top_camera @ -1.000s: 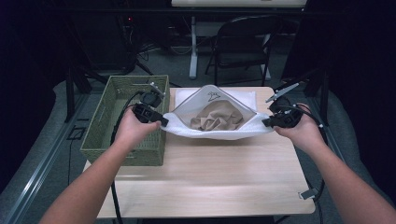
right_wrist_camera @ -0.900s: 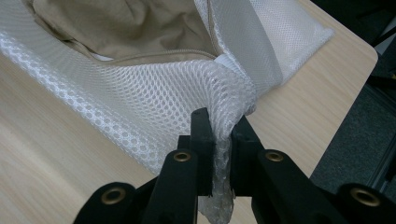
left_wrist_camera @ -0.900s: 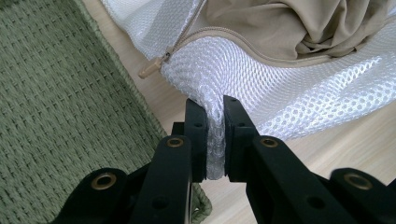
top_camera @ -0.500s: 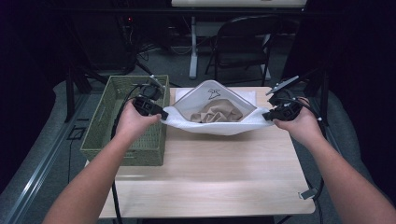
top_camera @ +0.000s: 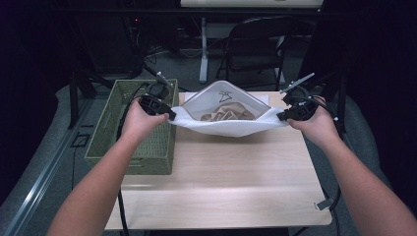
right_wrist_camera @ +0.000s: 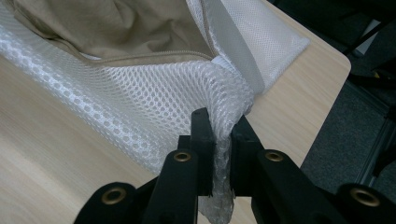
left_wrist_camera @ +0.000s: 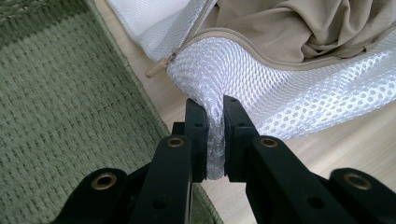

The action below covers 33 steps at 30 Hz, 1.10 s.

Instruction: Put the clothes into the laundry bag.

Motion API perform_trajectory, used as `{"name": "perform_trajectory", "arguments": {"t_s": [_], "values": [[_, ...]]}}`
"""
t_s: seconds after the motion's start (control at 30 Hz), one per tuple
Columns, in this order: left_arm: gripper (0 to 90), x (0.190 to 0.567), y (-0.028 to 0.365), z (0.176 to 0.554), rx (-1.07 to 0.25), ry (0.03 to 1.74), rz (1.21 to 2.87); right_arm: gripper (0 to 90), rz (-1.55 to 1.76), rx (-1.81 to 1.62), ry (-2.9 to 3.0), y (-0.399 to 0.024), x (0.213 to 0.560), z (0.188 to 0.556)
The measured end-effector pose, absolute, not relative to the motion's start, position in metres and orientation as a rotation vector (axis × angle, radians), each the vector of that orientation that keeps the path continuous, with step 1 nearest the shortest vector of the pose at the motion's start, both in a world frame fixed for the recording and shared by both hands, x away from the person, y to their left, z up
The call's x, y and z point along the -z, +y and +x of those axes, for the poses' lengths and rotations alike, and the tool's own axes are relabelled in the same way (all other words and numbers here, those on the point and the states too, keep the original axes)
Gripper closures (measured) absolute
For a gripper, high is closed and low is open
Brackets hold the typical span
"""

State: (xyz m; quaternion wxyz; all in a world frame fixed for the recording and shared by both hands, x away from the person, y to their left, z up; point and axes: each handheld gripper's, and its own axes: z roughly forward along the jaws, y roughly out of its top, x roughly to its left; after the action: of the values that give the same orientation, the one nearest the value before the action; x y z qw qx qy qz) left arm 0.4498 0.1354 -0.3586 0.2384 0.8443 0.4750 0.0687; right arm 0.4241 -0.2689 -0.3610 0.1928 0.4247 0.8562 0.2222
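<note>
Dim room clutter, a folding chair among it, is lying beyond a pale wooden table where a person is working with both forearms reaching in from the near edge. Between the two tongs a white mesh laundry bag is hanging stretched, its mouth gaping upward and a beige garment sitting bunched inside it. The left gripper is pinching the bag's left corner: in the left gripper view its jaws are standing narrow, with a fold of mesh squeezed flat between the pads. Just above those jaws the bag's zipper pull is poking out over the wood, and the beige garment is lying farther up beyond the zipper line. To the outer side of the left gripper a green woven basket is standing, touching the table's left edge. The right gripper is clamping the opposite corner in the same way: in the right gripper view the jaws are gripping a gathered wad of mesh, narrow, with the bag spreading away ahead of them and the table's far corner just beyond.
</note>
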Motion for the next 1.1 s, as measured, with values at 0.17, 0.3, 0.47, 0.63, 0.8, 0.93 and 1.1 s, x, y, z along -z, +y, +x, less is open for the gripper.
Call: {"name": "perform_trajectory", "arguments": {"t_s": [0.17,0.3,0.47,0.63,0.8,0.93,1.1], "values": [[83.0,0.353,0.137,0.451,-0.213,1.306,2.307,82.8,1.186,-0.626,2.392,-0.268,0.354,0.424],[83.2,0.347,0.137,0.451,-0.235,1.3,2.3,83.0,1.169,-0.628,2.381,-0.267,0.349,0.424],[83.3,0.342,0.137,0.452,-0.253,1.3,2.289,83.1,1.164,-0.631,2.36,-0.267,0.343,0.425],[83.3,0.337,0.137,0.455,-0.258,1.307,2.282,83.1,1.174,-0.634,2.347,-0.269,0.337,0.429],[83.3,0.33,0.136,0.458,-0.273,1.304,2.269,83.2,1.177,-0.642,2.334,-0.27,0.332,0.432],[83.3,0.326,0.136,0.46,-0.286,1.308,2.271,83.2,1.181,-0.642,2.323,-0.269,0.329,0.434],[83.3,0.323,0.136,0.461,-0.29,1.312,2.262,83.2,1.175,-0.64,2.315,-0.269,0.324,0.435]]}}
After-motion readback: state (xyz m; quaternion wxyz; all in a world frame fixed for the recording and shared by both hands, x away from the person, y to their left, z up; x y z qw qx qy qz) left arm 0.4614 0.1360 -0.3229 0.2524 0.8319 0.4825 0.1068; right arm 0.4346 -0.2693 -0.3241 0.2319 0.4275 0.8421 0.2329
